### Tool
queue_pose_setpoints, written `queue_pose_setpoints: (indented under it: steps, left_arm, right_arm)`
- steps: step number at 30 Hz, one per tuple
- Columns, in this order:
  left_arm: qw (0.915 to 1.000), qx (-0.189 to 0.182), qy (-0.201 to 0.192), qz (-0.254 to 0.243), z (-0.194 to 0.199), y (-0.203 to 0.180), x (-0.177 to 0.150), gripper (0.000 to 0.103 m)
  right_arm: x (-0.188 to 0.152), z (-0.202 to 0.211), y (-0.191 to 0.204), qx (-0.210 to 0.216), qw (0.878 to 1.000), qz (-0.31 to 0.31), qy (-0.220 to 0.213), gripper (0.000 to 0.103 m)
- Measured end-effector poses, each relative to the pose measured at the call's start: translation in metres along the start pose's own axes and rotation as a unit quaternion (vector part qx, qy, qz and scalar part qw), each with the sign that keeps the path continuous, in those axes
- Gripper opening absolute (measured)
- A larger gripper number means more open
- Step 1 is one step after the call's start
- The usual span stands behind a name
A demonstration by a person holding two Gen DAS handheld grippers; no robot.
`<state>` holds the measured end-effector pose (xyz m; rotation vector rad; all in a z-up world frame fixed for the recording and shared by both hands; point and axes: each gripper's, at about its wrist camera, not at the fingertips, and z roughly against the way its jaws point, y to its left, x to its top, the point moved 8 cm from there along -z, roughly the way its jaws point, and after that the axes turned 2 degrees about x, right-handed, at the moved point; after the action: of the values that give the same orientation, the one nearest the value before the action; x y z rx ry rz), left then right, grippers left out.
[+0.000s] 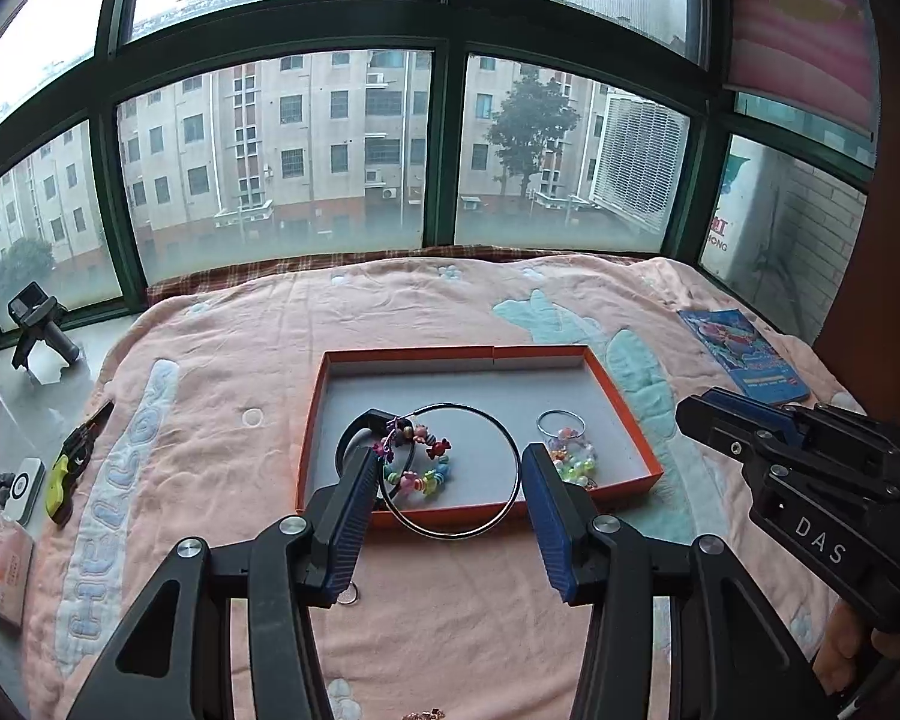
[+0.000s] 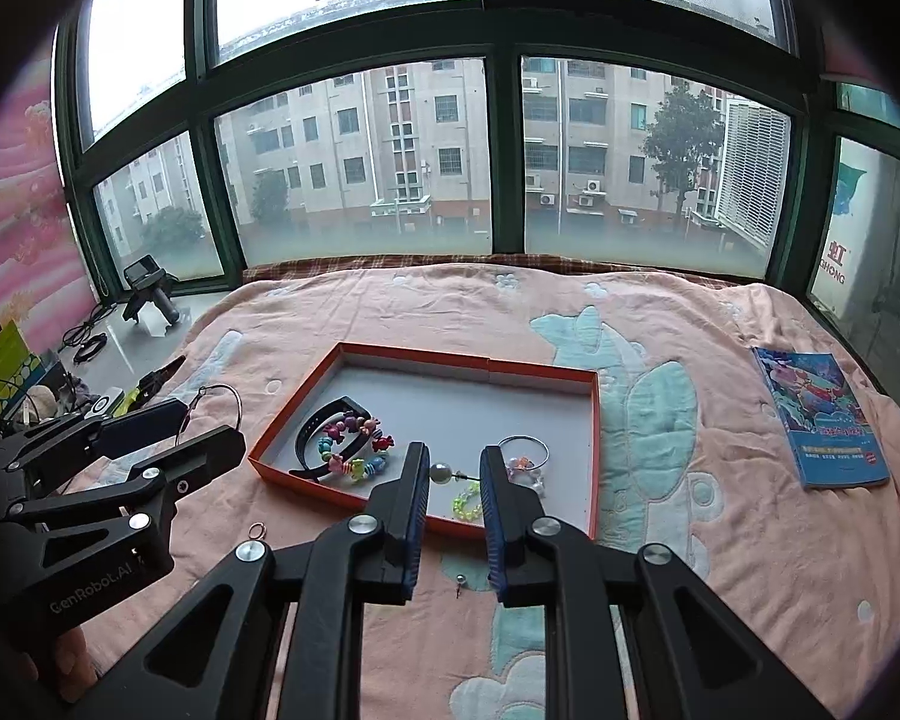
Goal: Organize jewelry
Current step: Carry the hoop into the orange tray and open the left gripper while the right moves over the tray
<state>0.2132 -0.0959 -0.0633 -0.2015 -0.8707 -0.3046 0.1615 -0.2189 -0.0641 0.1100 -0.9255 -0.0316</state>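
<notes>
— Where do we stand with the left gripper?

— Its jaws are spread wide, and the silver hoop spans the gap, touching a pad on each side. In the right wrist view the hoop hangs clear of the blanket, so we judge it grasped across its width.

— And the right gripper?

— Narrowed on a pearl-headed pin. The pearl sits against the left pad and the stem runs crosswise toward the right one. We take it as pinched, though we cannot rule out that it merely lies in the tray behind.

— Where is the tray from us?

— The orange-rimmed tray is at centre frame, ahead of and below both grippers, its long axis running left to right. It already holds a black band and a coloured bead bracelet in its lower-left part.

— Which hand is nearer?

— The right, over the near rim, while the left sits off the tray's left corner. The hoop needs a forward, rightward carry toward the bare far half.

— Leftovers?

— A small ring and a tiny stud lie on the blanket below the tray.
</notes>
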Motion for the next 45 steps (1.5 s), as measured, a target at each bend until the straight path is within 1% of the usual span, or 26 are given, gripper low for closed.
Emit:
queue_pose_setpoints:
  steps: [9,13,20,27,31,36,37,41,43,45]
  left_arm:
    - [0.9999,0.003,0.015,0.002,-0.045,0.003,0.011,0.053]
    - [0.9995,0.007,0.032,-0.002,-0.073,0.007,0.010,0.052]
    - [0.9974,0.008,0.071,-0.002,-0.130,0.014,0.001,0.053]
    - [0.9947,-0.003,0.101,-0.019,-0.172,0.005,-0.009,0.053]
    - [0.9939,-0.010,0.109,-0.017,-0.182,0.003,-0.015,0.053]
    - [0.9927,-0.013,0.118,-0.020,-0.189,0.000,-0.020,0.054]
    - [0.9926,-0.013,0.119,-0.019,-0.189,0.000,-0.021,0.056]
    - [0.9926,-0.016,0.119,-0.020,-0.188,-0.001,-0.022,0.057]
    - [0.9926,-0.016,0.118,-0.023,-0.186,-0.003,-0.023,0.058]
    - [0.9928,-0.013,0.116,-0.025,-0.183,-0.003,-0.023,0.058]
  right_arm:
    - [0.004,-0.028,-0.019,-0.005,1.000,-0.019,0.015,0.020]
    - [0.002,-0.047,-0.030,-0.007,0.999,-0.029,0.030,0.020]
    - [-0.009,-0.085,-0.052,-0.015,0.996,-0.048,0.072,0.020]
    - [-0.025,-0.117,-0.065,-0.018,0.992,-0.056,0.110,0.020]
    - [-0.033,-0.127,-0.068,-0.015,0.990,-0.062,0.126,0.020]
    - [-0.037,-0.129,-0.068,-0.005,0.989,-0.070,0.129,0.020]
    - [-0.037,-0.129,-0.067,-0.001,0.989,-0.071,0.128,0.020]
    - [-0.037,-0.129,-0.067,-0.002,0.989,-0.068,0.129,0.022]
    - [-0.037,-0.128,-0.067,0.002,0.989,-0.070,0.127,0.028]
    - [-0.035,-0.125,-0.068,0.004,0.990,-0.070,0.121,0.032]
